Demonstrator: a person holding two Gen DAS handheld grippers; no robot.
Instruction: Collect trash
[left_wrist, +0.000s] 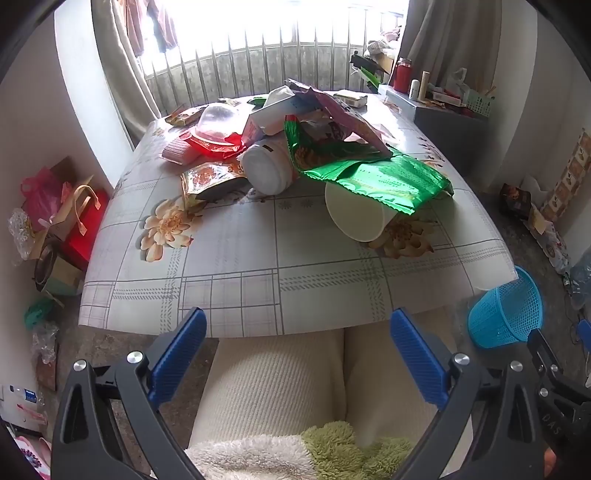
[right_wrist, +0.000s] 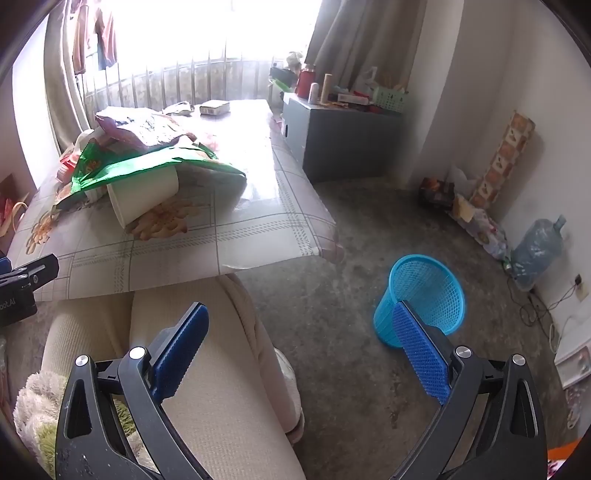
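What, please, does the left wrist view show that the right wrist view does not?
Only the left wrist view shows the white plastic jar lying on its side, the clear plastic dome lid and the red gift bag on the floor. Only the right wrist view shows the large clear water bottle. Both show the green foil wrapper draped over the white paper cup and the blue mesh basket.

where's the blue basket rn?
The blue basket stands on the floor off the table's near right corner, seen in both wrist views; nothing in it that I can see.
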